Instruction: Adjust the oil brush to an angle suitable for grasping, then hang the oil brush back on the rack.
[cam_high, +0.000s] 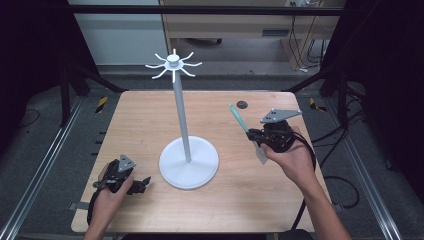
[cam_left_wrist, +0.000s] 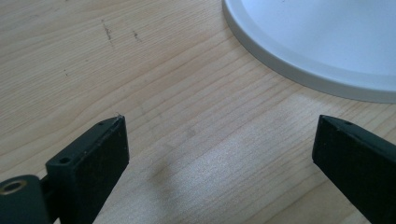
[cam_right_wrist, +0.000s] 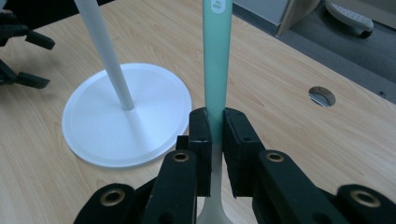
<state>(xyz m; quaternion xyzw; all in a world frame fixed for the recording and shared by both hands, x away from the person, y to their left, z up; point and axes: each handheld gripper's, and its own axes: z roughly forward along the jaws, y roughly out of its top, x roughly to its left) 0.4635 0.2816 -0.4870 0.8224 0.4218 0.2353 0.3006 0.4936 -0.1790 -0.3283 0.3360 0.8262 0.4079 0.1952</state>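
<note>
Right tongs (cam_right_wrist: 215, 122) clamp the teal-handled spatula (cam_right_wrist: 217, 60) mid-handle, held above the right tabletop (cam_high: 150, 115), handle end free, probably for hooking | left tongs (cam_left_wrist: 219, 154) gape empty, low near the stand (cam_high: 188, 162) base, likely ready to steady it

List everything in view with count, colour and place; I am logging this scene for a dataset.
Hook stand: one, white, round base on the table's middle, tall pole topped by a ring of curved hooks.
Spatula: one, teal handle with a pale blade end, clamped in the right claw and lifted above the table's right side.
Table: one, light wood, with a round cable hole near its far edge.
Left claw: one, black, jaws apart and holding nothing, low over the table near the stand's base.
Right claw: one, black, jaws closed on the spatula handle.
Hands: two, one on each claw, entering from the near edge.
</note>
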